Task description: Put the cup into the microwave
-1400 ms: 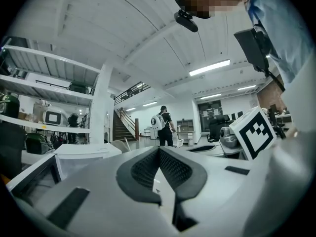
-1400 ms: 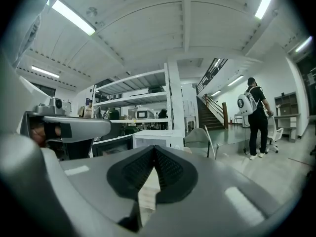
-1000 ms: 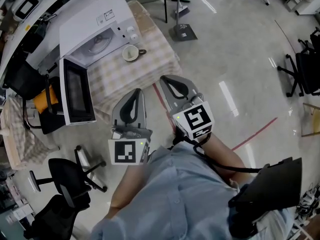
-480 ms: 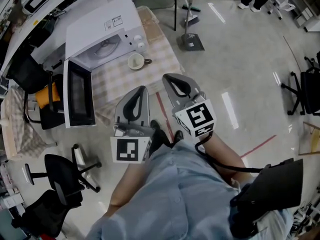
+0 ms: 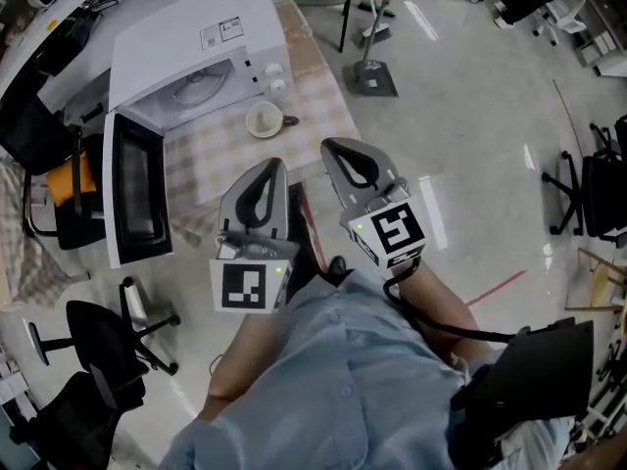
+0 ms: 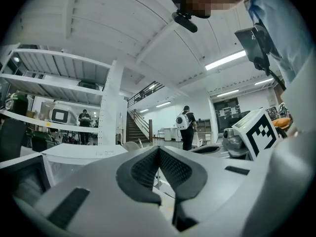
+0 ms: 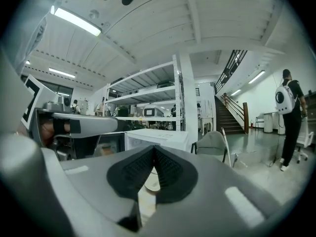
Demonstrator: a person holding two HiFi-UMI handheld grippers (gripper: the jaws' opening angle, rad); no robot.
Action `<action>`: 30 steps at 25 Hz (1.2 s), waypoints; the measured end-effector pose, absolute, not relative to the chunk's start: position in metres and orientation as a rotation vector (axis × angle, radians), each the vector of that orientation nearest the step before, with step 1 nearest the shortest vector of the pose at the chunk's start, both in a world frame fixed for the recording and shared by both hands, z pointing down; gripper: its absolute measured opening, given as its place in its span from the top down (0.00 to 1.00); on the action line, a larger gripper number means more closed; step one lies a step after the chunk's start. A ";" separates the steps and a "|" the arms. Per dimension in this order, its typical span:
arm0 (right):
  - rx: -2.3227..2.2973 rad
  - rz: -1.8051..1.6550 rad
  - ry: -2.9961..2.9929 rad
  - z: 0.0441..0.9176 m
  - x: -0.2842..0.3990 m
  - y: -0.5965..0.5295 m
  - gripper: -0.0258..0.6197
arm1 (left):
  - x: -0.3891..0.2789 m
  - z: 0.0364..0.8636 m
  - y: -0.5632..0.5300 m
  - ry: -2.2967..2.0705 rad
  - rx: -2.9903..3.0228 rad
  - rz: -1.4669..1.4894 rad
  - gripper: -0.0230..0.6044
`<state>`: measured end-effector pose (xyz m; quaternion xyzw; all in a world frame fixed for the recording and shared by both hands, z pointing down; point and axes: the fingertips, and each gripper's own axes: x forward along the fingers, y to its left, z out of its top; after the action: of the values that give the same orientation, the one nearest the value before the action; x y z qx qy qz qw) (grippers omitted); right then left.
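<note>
The person in the pale blue shirt (image 5: 323, 380) held both tools out level, side by side. The left gripper (image 5: 268, 167) had its fingers (image 6: 140, 171) pressed together at the tips with nothing between them. The right gripper (image 5: 335, 148) was the same, its fingers (image 7: 170, 174) closed tip to tip and empty. A red line (image 5: 495, 287) ran across the floor beside the person.

Just ahead of the tips stood the surface (image 5: 318, 106), draped in a checked cloth. The cup (image 5: 265, 119) sat upright on it, its handle turned to the right in the head view. It was outside the oven and apart from both grippers, just in front of the control knobs.

Behind the cup was the white microwave (image 5: 186, 37) at the back left of the surface. Its door (image 5: 132, 199) was swung wide open toward the person, and the round plate (image 5: 191, 88) showed inside.

A black chair (image 5: 98, 351) stood on the floor to the left, below the open door. Beyond the surface a dustpan (image 5: 375, 76) rested on the pale floor.

Farther off were white shelves (image 7: 148, 107) and a staircase (image 7: 232, 115) — and near it someone with a white backpack (image 7: 289, 115), seen from behind.
</note>
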<state>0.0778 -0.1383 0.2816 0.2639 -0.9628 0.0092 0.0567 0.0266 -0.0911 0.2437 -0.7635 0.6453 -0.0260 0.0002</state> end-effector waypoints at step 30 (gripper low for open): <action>0.622 0.105 -2.749 0.498 -0.007 -0.241 0.95 | -0.077 0.392 -0.182 2.163 -2.451 -0.005 0.96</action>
<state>-0.0066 -0.2406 0.4977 0.2176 -0.9622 0.0366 0.1597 -0.0767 -0.1815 0.3921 -0.7482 0.6604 -0.0016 -0.0637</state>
